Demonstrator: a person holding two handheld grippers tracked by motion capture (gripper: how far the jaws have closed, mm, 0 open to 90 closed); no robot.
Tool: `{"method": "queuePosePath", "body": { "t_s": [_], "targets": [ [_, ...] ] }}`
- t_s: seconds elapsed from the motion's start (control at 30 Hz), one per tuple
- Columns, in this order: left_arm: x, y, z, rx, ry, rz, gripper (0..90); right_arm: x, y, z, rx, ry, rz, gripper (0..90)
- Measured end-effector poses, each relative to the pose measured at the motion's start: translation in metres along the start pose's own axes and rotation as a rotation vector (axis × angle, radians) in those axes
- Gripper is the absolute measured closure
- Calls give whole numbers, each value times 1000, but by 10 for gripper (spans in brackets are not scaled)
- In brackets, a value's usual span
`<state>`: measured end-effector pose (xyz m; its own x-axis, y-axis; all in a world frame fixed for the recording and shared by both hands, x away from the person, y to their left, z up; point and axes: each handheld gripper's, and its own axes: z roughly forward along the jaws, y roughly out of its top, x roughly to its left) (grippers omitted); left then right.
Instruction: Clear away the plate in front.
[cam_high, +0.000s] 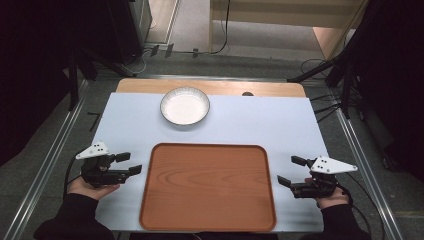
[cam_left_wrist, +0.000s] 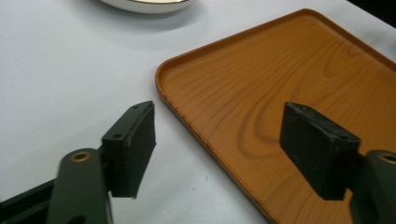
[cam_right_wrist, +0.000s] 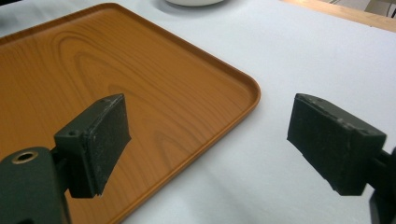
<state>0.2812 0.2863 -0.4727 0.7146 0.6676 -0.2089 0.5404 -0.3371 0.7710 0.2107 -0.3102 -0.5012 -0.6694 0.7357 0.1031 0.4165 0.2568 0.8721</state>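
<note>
Now each black tool, left (cam_high: 133, 163) and right (cam_high: 288, 171), gapes empty beside the glossy, round-cornered wood-grain tray (cam_high: 208, 187).

1. A wooden tray (cam_high: 207, 187) lies flat on the white table cover (cam_high: 130, 125), near the person's edge and midway between the two hands.
2. A white bowl (cam_high: 185, 106) sits beyond the tray's far edge, apart from it, a little left of centre.
3. The left gripper (cam_high: 131, 163) is held just beside the tray's left edge, jaws apart with nothing between them.
4. The right gripper (cam_high: 291, 171) is held just beside the tray's right edge, jaws likewise spread.
5. Dark sleeves (cam_high: 75, 220) come in from the bottom.
</note>
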Motion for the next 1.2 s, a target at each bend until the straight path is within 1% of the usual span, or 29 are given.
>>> {"method": "queuePosePath", "body": {
  "t_s": [0.1,0.13,0.17,0.2,0.23,0.33,0.4,0.47,0.53,0.57,0.6,0.63,0.67,0.7,0.8,0.9,0.93,0.97,1.0,1.03,1.13,1.2],
  "targets": [
    [-1,1,1,4,7,10,297,0,-1,0,2,2,1,136],
    [-2,2,3,6,2,7,314,-1,-2,-1,4,4,2,136],
    [-3,2,3,6,-4,13,317,-1,-2,-1,2,2,4,136],
    [-3,3,4,10,-14,7,322,-1,-3,-2,-1,-1,1,136],
    [-3,3,5,23,-29,9,330,-2,-3,-3,-2,-1,6,136],
    [-4,3,7,19,-40,16,347,-3,-4,-4,0,-4,9,136],
    [-4,4,7,12,-40,12,348,-3,-4,-4,-1,-5,11,136],
    [-3,4,6,5,-42,16,371,-4,-4,-4,-4,-5,13,136],
    [-3,4,6,3,-27,29,373,-4,-5,-4,-4,-7,14,136],
    [-2,3,6,-5,-27,36,376,-4,-5,-5,-4,-10,16,136],
    [-1,3,5,-2,-24,43,381,-4,-5,-5,-2,-10,21,136],
    [-1,3,5,-3,-21,39,398,-4,-5,-5,-1,-11,22,136],
    [0,3,5,-4,-18,38,396,-5,-6,-5,-3,-12,15,136],
    [0,4,5,0,-17,23,395,-5,-6,-6,-4,-12,17,136],
    [1,5,6,-2,-17,-3,377,-5,-6,-6,-1,-9,15,136],
    [0,5,6,3,-12,9,369,-4,-5,-6,-8,3,18,137],
    [0,5,7,3,-11,6,361,-3,-5,-5,-10,5,22,136],
    [1,5,7,12,-15,3,350,-3,-4,-5,-8,5,15,137],
    [2,5,8,21,-16,-11,333,-3,-4,-5,-1,6,8,136],
    [3,5,8,29,-17,-16,318,-3,-4,-4,3,7,8,136],
    [5,4,9,40,-15,-19,314,-2,-3,-3,7,7,9,137],
    [6,3,9,45,-12,-26,294,-1,-2,-2,9,7,8,136]
  ]
}}
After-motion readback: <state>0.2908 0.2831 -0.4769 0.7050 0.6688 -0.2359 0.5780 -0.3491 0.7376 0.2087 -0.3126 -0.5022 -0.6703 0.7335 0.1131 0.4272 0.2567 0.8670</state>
